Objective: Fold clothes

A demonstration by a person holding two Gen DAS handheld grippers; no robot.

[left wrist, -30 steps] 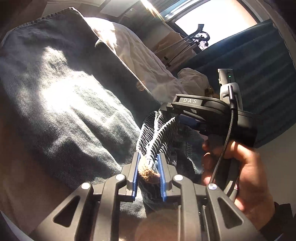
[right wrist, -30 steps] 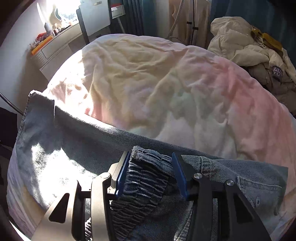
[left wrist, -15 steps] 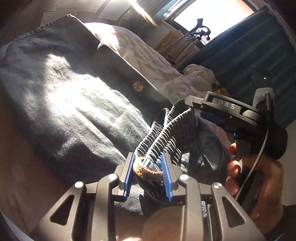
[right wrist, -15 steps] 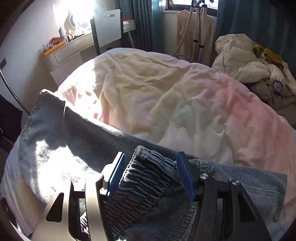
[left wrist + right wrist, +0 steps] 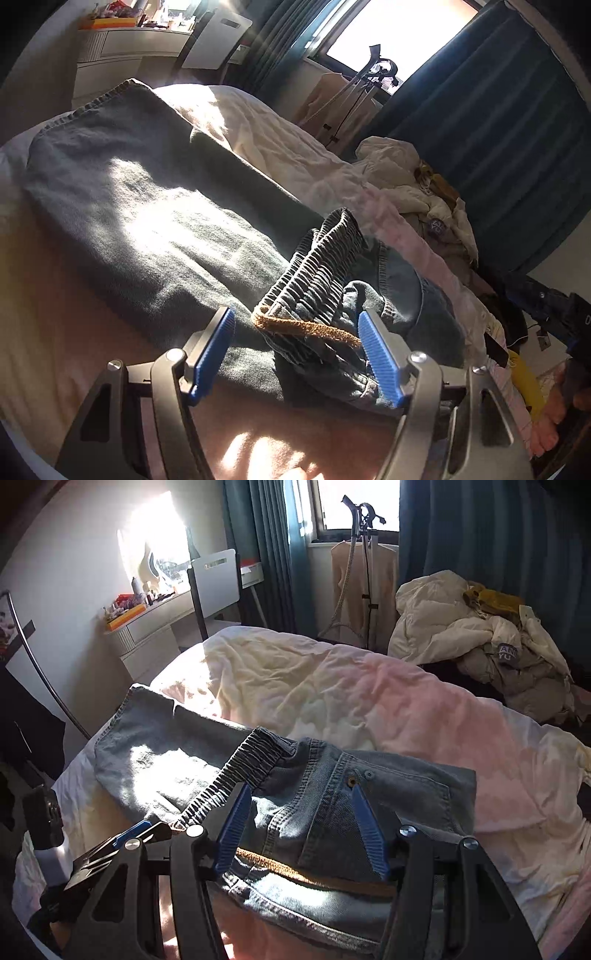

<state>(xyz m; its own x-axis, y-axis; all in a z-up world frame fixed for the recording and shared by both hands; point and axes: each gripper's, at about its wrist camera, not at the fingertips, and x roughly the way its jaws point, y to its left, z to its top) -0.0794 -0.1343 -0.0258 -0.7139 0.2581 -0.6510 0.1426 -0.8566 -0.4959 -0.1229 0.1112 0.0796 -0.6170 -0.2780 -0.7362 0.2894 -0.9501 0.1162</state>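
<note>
A pair of grey-blue jeans (image 5: 155,221) lies folded on the bed, its elastic waistband (image 5: 317,266) bunched on top near the front edge. My left gripper (image 5: 295,350) is open; its blue pads stand wide on either side of the waistband end. In the right wrist view the jeans (image 5: 369,794) show a back pocket and the waistband (image 5: 251,764). My right gripper (image 5: 299,830) is open just above the denim and holds nothing. The left gripper (image 5: 125,842) shows at the lower left of that view.
The bed has a rumpled cream and pink sheet (image 5: 332,686). A heap of pale clothes (image 5: 480,635) lies at the far right. A white dresser (image 5: 147,627), a chair (image 5: 214,579) and a garment steamer stand (image 5: 364,572) lie beyond the bed.
Both grippers have opened and let go of the waistband. The jeans now rest on the bed, and both grippers have drawn back from them.
</note>
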